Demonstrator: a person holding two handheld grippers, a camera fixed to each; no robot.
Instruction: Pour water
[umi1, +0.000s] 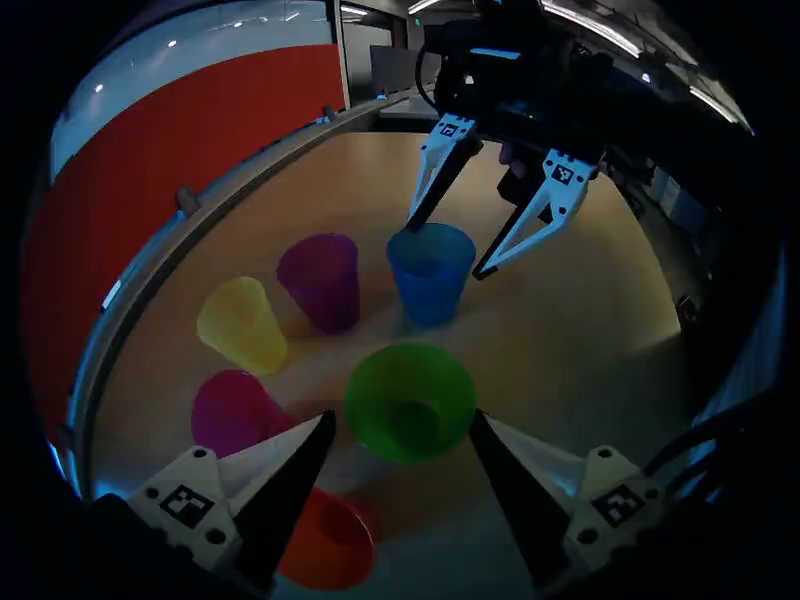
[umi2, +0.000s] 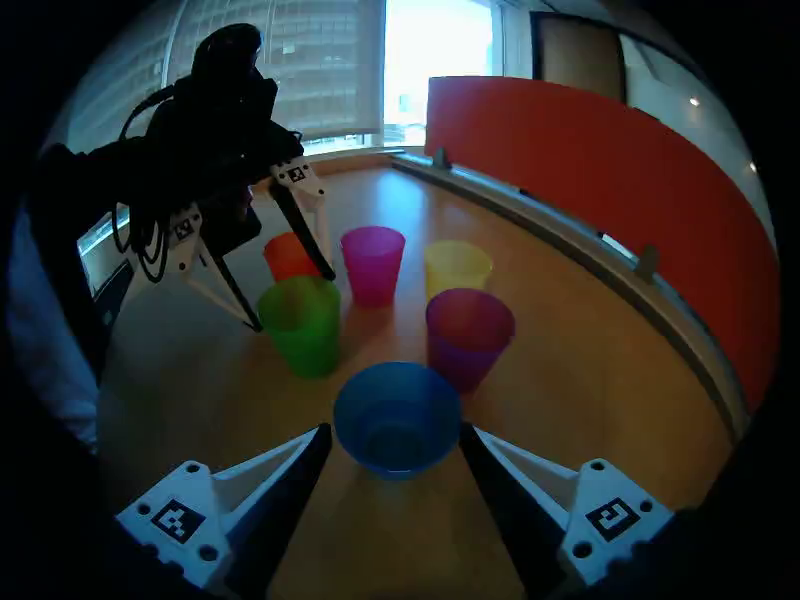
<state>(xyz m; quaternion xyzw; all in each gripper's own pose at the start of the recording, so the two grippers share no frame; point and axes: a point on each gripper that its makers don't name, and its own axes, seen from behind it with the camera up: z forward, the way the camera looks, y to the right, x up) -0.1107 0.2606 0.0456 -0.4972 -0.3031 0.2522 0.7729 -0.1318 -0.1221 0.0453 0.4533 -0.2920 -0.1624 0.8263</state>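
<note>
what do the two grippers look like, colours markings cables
Both the left gripper and right gripper have white, tapering fingers with black inner faces, each bearing a square black-and-white marker. Behind them sit bulky black bodies with looping black cables.

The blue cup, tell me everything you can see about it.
The blue cup is a translucent, plastic-looking tumbler that tapers from a wide round rim to a narrower base. It stands upright on the wooden table, mouth open upward. Whether it holds water is unclear. The right gripper is open, with one finger on each side of the cup, close to its wall; contact cannot be confirmed. The purple cup stands nearest, apart from it.
</note>
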